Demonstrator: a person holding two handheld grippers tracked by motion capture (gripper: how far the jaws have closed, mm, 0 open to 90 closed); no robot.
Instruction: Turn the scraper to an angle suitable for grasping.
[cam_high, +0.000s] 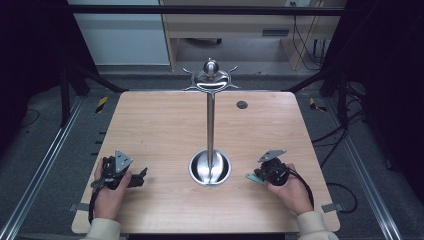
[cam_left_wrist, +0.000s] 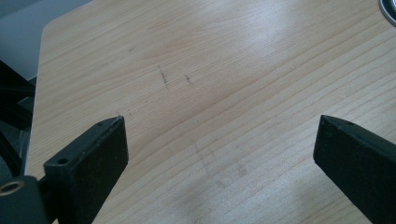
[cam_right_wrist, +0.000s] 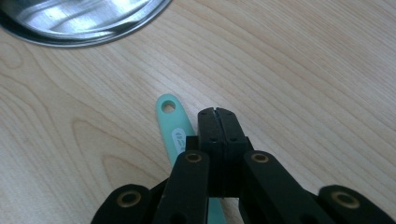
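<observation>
Right hand-held gripper (cam_right_wrist: 217, 111): jaws pressed fully together, tips meeting with no gap. A mint-green handle (cam_right_wrist: 173, 126) lies flat on the wooden worktop (cam_right_wrist: 303, 70) directly beside and partly beneath the jaws; whether the jaws pinch it cannot be told. The handle ends in a round hanging hole and carries a small white oval label, its print too small to read. In the high view the right hand-held gripper (cam_high: 261, 176) rests near the front right of the worktop (cam_high: 155, 120), the green handle (cam_high: 252, 177) projecting from it toward the stand.

Left hand-held gripper (cam_left_wrist: 219, 140): jaws spread wide apart, released, with bare wood grain between them and nothing touched. In the high view the left hand-held gripper (cam_high: 140, 177) sits at the front left, well apart from the right one.

Between the two stands a polished metal stand (cam_high: 210, 120): a round dished base (cam_high: 210, 170), an upright pole, and a hooked top with a ball finial. A dark round cap (cam_high: 242, 104) is set into the worktop behind it.
</observation>
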